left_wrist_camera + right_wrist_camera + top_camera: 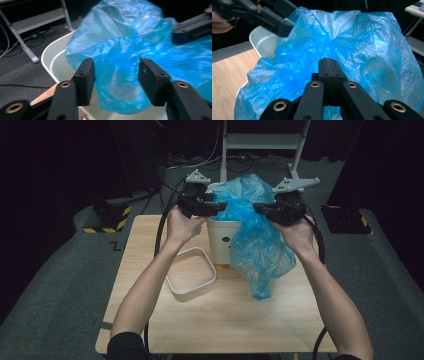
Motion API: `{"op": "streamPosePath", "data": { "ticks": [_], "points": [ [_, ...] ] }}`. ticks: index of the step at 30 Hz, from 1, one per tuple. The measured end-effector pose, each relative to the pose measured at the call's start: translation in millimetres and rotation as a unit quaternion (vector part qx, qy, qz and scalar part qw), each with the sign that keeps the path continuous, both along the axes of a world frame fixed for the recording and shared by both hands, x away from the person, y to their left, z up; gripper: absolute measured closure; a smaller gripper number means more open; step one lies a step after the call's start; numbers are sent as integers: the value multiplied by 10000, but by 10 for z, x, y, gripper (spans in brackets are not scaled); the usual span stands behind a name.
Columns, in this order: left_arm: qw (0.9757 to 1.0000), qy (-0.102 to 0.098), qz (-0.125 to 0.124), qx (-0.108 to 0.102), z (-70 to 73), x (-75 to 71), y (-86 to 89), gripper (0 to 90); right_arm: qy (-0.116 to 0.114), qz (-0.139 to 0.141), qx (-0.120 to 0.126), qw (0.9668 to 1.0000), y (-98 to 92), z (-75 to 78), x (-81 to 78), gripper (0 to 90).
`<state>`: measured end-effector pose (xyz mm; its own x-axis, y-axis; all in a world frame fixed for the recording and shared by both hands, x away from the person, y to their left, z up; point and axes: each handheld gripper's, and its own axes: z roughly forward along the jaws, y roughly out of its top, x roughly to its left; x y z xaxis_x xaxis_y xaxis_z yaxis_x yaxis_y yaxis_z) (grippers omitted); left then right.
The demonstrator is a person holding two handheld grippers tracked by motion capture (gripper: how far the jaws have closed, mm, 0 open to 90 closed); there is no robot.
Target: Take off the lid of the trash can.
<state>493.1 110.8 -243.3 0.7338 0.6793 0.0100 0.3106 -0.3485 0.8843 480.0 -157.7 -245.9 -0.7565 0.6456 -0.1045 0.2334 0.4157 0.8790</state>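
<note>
Bin (222,237) upright near the far middle of the table (220,320), plastic bag (255,245) draped over its top and down its right side onto the table, loose rim frame (191,273) flat just left of it, left tool (220,208) and right tool (256,207) flanking the bag above.

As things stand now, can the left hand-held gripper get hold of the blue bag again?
Probably yes. The left hand-held gripper has its jaws open with the blue bag lying right between them, over the white bin. Nothing blocks it; the right hand-held gripper is shut at the bag's other side.
</note>
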Motion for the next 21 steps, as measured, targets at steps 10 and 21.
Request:
{"op": "streamPosePath", "data": {
  "ticks": [10,21],
  "points": [
    [9993,-26,128,338,-32,-20,-81,434,148,86,-76,9998,219,32,113,900],
    [9983,241,287,451,-141,92,-75,458,-103,-130,103,9998,112,119,7,608]
  ]
}}
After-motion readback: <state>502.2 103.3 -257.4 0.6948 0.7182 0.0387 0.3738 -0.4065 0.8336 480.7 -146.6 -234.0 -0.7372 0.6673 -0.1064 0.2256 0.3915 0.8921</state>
